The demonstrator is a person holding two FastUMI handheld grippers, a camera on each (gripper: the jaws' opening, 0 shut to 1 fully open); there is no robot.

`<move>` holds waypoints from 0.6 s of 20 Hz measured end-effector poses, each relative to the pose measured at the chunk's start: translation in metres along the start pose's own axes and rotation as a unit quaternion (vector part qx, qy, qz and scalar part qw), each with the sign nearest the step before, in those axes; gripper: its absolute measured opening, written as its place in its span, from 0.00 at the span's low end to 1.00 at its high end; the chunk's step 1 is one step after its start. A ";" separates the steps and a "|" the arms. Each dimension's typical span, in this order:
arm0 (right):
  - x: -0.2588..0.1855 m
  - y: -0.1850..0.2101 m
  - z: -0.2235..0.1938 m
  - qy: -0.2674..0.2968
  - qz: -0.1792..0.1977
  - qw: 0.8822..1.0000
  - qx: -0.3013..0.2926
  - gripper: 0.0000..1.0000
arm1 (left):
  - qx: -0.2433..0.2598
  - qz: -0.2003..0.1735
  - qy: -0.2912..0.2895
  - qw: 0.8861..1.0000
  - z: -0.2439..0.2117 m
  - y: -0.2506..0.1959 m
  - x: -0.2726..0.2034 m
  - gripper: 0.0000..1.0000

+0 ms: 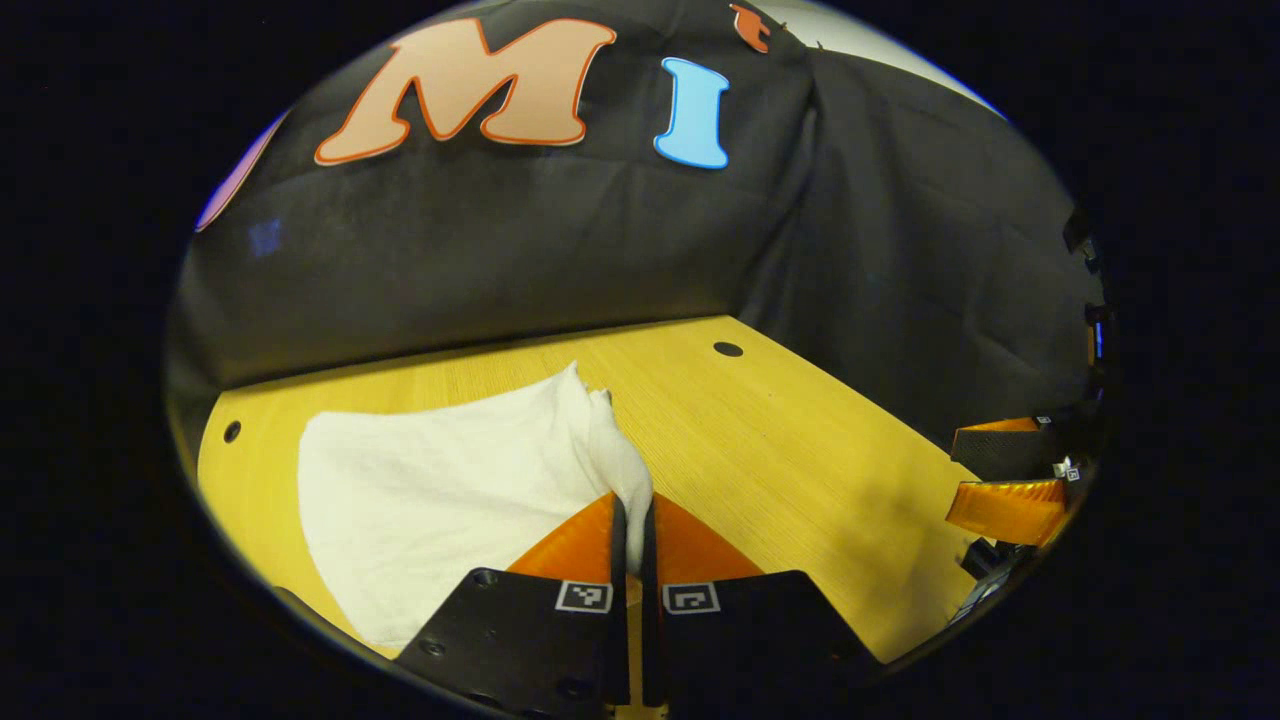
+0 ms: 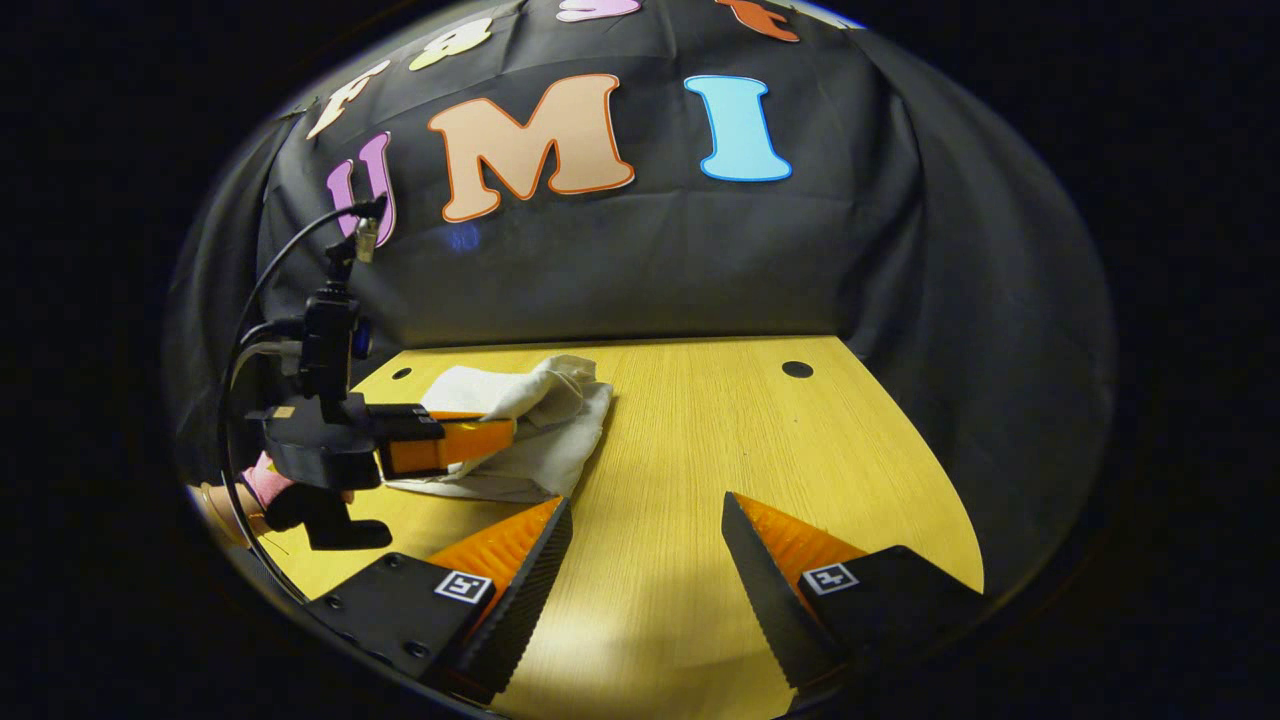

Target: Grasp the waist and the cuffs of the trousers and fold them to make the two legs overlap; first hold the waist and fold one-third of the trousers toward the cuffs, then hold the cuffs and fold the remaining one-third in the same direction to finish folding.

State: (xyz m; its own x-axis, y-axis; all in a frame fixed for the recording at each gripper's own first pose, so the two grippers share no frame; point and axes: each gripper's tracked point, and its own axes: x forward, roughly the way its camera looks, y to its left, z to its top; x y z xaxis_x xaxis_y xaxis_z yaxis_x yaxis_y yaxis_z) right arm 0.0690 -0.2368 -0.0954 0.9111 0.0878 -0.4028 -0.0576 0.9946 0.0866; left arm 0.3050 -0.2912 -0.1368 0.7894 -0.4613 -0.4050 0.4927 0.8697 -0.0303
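The pale yellow wooden bench (image 2: pixel 700 470), with small dark round holes near its far edge, carries everything here. On its far left part, as the right gripper view has it, lie the white, soft cotton trousers (image 2: pixel 540 440), bunched and partly doubled over, with one edge lifted off the wood. In the left gripper view the same cloth spreads flat to the left and rises in a thin ridge into the left tongs (image 1: pixel 632 515), whose jaws are closed on that pinched fold. The right tongs (image 2: pixel 645 555) hang over bare wood, well apart from the trousers, jaws spread wide and holding nothing.

The cloth looks light and limp: it should sag and drape from any single pinch, and thin layers could slip apart. It is best taken at a hemmed edge, waist or cuff, with both layers caught together; which edge the left tongs have I cannot tell.
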 end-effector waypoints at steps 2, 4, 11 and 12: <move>-0.002 0.004 -0.004 0.001 0.004 1.000 -0.001 0.97 | -0.034 -0.002 0.000 0.999 -0.006 -0.007 0.002 0.16; -0.005 0.007 -0.005 0.001 0.008 1.000 -0.003 0.97 | -0.048 0.012 0.005 0.999 -0.011 -0.004 0.003 0.53; -0.019 0.040 0.014 -0.021 0.029 0.999 0.012 0.97 | -0.056 0.074 -0.050 0.994 0.018 0.034 -0.067 0.87; -0.023 0.046 0.019 -0.030 0.030 0.999 0.012 0.97 | -0.052 0.082 -0.052 0.994 0.020 0.041 -0.084 0.86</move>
State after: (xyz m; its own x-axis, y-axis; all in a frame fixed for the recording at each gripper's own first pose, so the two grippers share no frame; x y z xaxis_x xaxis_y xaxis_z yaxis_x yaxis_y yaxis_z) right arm 0.0528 -0.1936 -0.0648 0.9292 0.1429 -0.3409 -0.1034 0.9859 0.1315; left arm 0.2666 -0.2202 -0.0853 0.8928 -0.3222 -0.3149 0.3177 0.9458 -0.0671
